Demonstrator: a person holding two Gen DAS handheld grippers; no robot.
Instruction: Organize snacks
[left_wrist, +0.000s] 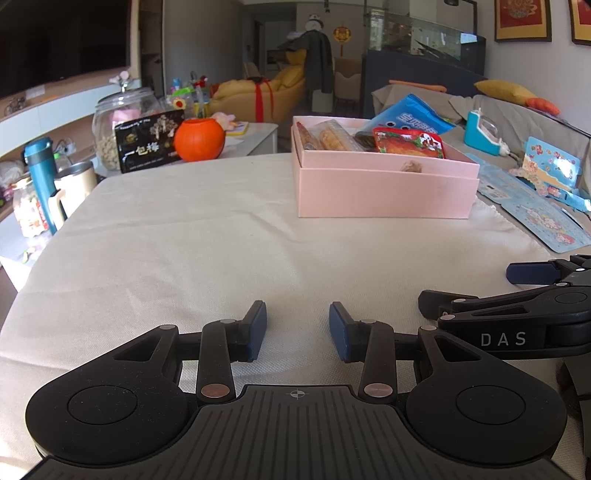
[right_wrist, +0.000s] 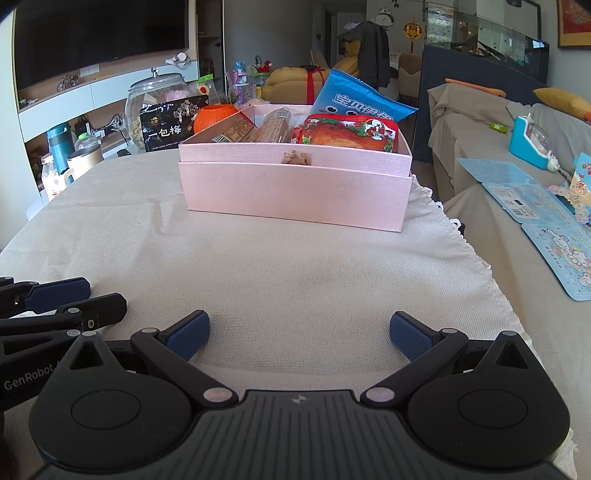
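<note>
Snacks, blue bag (right_wrist: 360, 98) and red pack (right_wrist: 351, 134) included, sit in the pink box (right_wrist: 295, 192) far across the surface (right_wrist: 277, 277). Left gripper (left_wrist: 297, 330) half open, right gripper (right_wrist: 299, 334) wide, both empty. Looks like sorting is finished or paused; any next move needs a long reach forward.

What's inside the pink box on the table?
The pink box holds a blue snack bag, a red roast-chicken packet, and clear-wrapped biscuit packs. Its front wall hides whatever lies beneath them.
</note>
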